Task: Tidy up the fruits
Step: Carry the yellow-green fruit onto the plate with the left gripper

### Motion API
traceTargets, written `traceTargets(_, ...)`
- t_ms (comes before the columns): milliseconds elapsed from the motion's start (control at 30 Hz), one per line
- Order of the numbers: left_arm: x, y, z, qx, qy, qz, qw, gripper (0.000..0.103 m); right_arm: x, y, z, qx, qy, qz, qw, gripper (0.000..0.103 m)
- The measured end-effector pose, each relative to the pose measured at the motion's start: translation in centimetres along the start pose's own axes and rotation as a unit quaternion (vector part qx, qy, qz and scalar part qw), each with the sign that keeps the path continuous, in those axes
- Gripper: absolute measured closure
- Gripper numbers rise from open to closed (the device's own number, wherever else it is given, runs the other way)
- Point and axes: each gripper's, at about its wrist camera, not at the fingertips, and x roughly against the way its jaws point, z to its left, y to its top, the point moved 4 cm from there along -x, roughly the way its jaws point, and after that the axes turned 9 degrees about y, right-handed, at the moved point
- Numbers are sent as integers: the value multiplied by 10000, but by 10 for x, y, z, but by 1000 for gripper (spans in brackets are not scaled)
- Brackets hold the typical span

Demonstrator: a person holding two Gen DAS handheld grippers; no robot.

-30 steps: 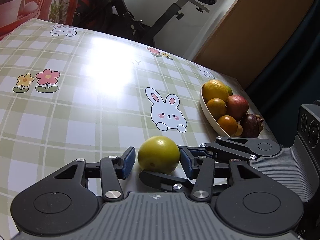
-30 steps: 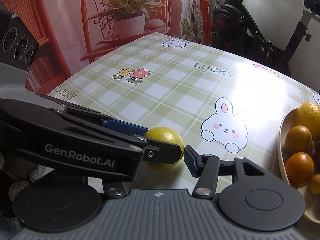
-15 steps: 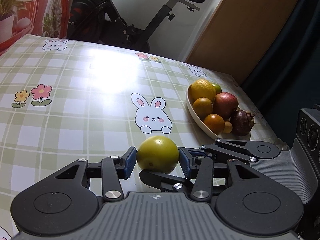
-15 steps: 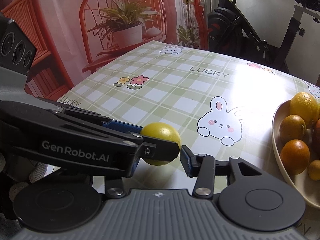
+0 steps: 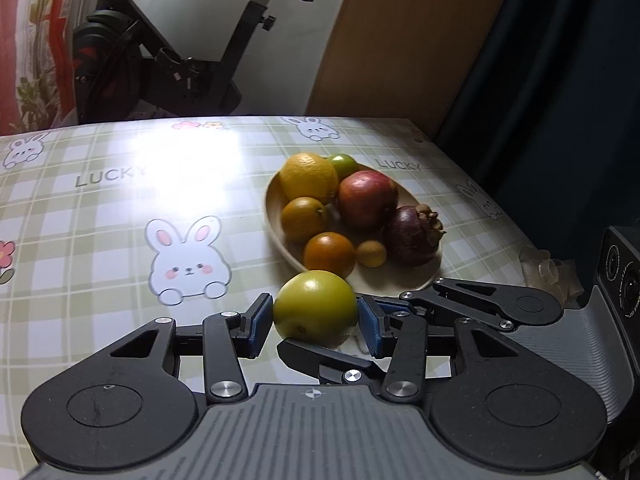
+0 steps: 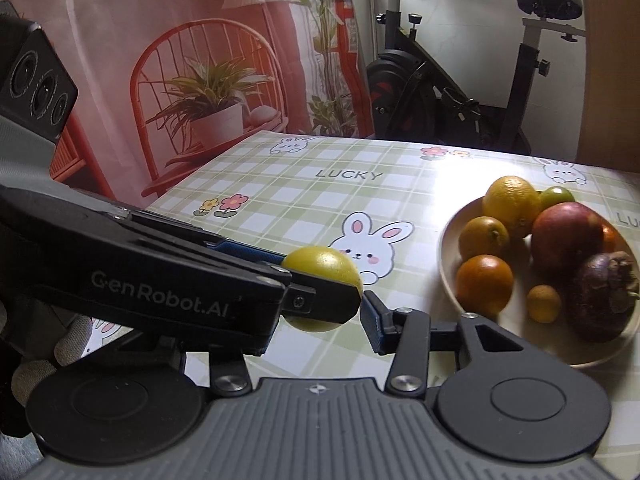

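Note:
A yellow-green round fruit (image 5: 316,304) hangs just above the checked tablecloth, close to the near rim of a beige plate (image 5: 276,236). My left gripper (image 5: 316,322) is shut on it, a blue pad pressed to each side. The right gripper (image 6: 320,320) grips the same fruit crosswise; its right pad (image 6: 372,322) touches the fruit (image 6: 324,272), and its left finger is hidden behind the left gripper's arm. The plate (image 6: 444,264) holds a large yellow orange (image 5: 308,178), a red apple (image 5: 366,198), a purple mangosteen (image 5: 412,236), two small oranges and smaller fruits.
An exercise bike (image 6: 460,92) stands beyond the table's far edge. A wooden panel (image 5: 400,48) and a dark curtain lie past the right edge. Crumpled clear plastic (image 5: 548,272) lies right of the plate. A gloved hand (image 6: 68,344) shows at lower left.
Both grippers have carried the fruit up and across the table, and the plate is now much nearer. The right gripper's pad has closed the gap to the fruit.

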Motion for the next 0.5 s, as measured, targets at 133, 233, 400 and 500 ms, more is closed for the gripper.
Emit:
traceTargets(133, -16, 9, -28, -223, -119, 37, 9997, 54, 22, -3, -24, -170, -244, -201, 9994, 56)
traceTargets(233, -29, 16, -44, -354, -156, 137, 9992, 54, 36, -4, -44, -363, -423, -333, 9979, 56)
traceTargets(400, -50, 24, -62, -493, -129, 265, 9984, 54, 50, -6, -71, -597, -658, -432, 9951, 56)
traceTargets(500, -59, 24, -65, -491, -98, 344, 9982, 54, 52, -6, -83, -696, -742, -455, 9938, 56)
